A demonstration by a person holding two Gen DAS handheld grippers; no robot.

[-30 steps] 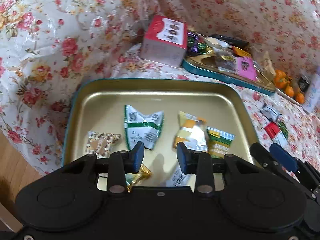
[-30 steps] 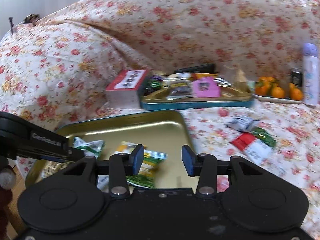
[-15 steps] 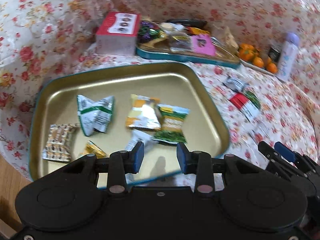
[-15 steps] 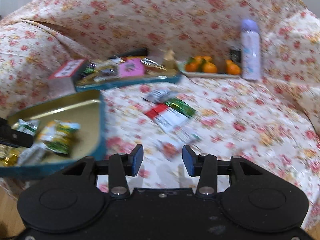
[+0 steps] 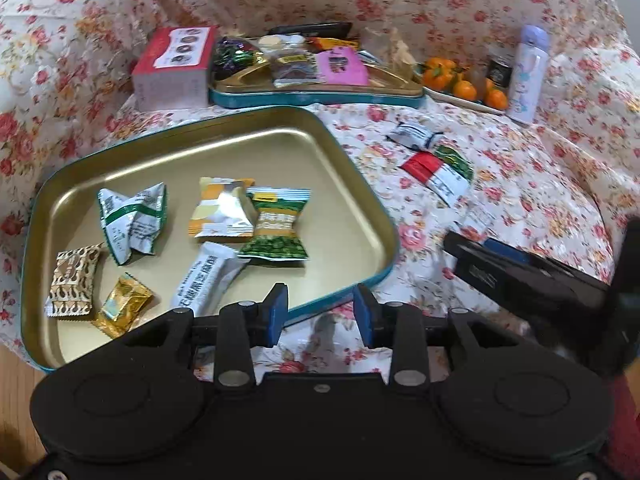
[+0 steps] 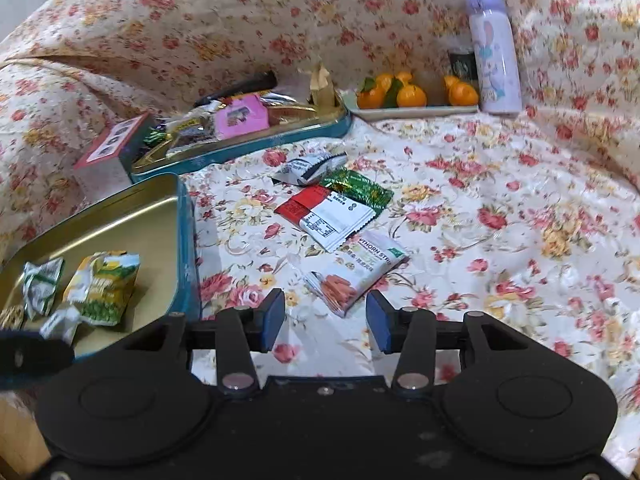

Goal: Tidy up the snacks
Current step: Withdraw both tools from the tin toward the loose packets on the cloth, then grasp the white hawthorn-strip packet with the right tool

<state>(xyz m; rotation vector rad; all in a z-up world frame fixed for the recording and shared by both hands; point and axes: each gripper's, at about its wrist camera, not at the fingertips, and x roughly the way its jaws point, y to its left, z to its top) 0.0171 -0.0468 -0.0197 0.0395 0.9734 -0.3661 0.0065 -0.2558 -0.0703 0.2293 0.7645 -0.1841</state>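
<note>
Since the earlier frames both grippers have swung away from the gold metal tray with the teal rim (image 5: pixel 360 196) toward the loose packets on the floral cloth (image 6: pixel 500 184) to its right. In the tray, from left to right, lie a brown patterned packet (image 5: pixel 72 280), a small gold foil candy (image 5: pixel 122 306), a crumpled white and green packet (image 5: pixel 132 220), a long white bar wrapper (image 5: pixel 206 276), a yellow and silver packet (image 5: pixel 222 210) and a green pea packet (image 5: pixel 278 226). The left gripper (image 5: pixel 320 312) hangs over the tray's near right edge, its jaws moderately apart and holding nothing. Further right, on the cloth, rest a white and black packet (image 6: pixel 310 168), a shiny green packet (image 6: pixel 360 190), a red and white flat sachet (image 6: pixel 326 216) and a white hawthorn strip packet (image 6: pixel 356 270). The right gripper (image 6: pixel 326 320) hovers just before this last packet, jaws apart and empty. The packet looks light, thin and soft, with slippery film. It probably crumples easily, so a pinch across its near short end seems the best hold.
</note>
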